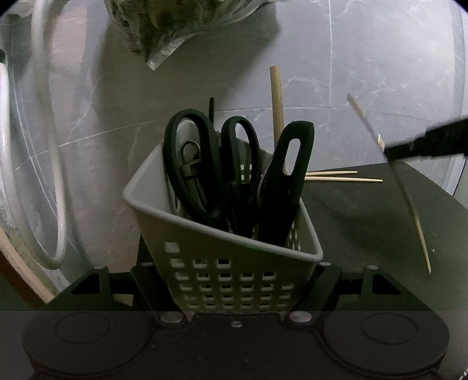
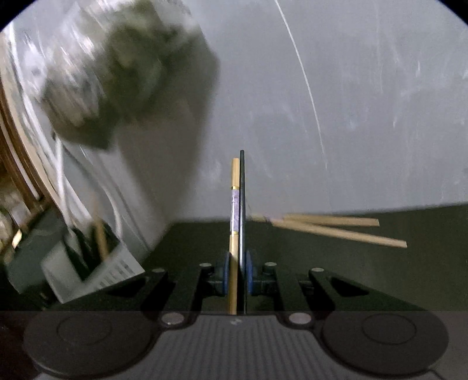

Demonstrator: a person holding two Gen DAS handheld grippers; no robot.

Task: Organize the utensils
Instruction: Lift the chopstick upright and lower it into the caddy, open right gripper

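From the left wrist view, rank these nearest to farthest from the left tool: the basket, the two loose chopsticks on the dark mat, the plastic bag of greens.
1. The basket, gripped between the left tool fingers, centre.
2. The two loose chopsticks, lying on the mat behind the basket, to the right.
3. The plastic bag, at the top, on the marble floor.

A clear plastic bag of greens (image 1: 178, 20) lies at twelve o'clock on the grey marble floor (image 1: 365, 58); a white cable (image 1: 49, 146) loops at nine o'clock
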